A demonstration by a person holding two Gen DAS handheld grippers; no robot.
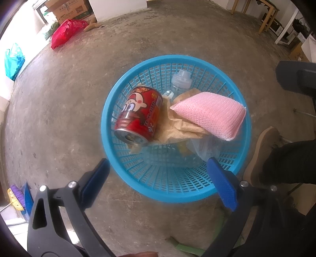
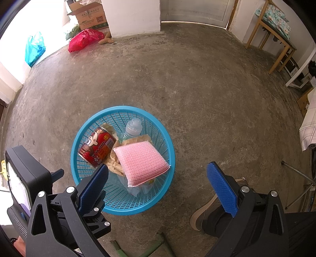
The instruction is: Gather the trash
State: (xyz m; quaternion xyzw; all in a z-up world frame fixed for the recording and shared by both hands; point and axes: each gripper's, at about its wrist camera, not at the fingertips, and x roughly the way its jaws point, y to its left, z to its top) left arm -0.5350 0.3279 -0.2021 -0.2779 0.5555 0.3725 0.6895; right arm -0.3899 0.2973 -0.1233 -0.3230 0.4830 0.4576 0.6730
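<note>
A round blue plastic basket (image 1: 173,183) (image 2: 158,199) stands on the concrete floor. Inside it lie a red drink can (image 1: 138,114) (image 2: 97,149), a pink sponge (image 1: 211,115) (image 2: 141,163), crumpled brown paper (image 1: 181,128) (image 2: 113,161), a clear plastic bottle (image 1: 179,81) (image 2: 132,128) and a clear wrapper (image 1: 205,146). My left gripper (image 1: 158,183) hangs open just above the basket's near rim, nothing between its blue pads. My right gripper (image 2: 158,187) is open too, over the basket's near right side, holding nothing.
A person's brown shoe (image 1: 260,154) (image 2: 209,213) and dark trouser leg stand right of the basket. Red bag (image 1: 65,32) (image 2: 85,38), teal bag (image 1: 13,60) (image 2: 34,48) and a cardboard box (image 2: 88,15) lie by the far wall. A wooden table (image 2: 276,29) is far right; a broom (image 1: 17,197) is at left.
</note>
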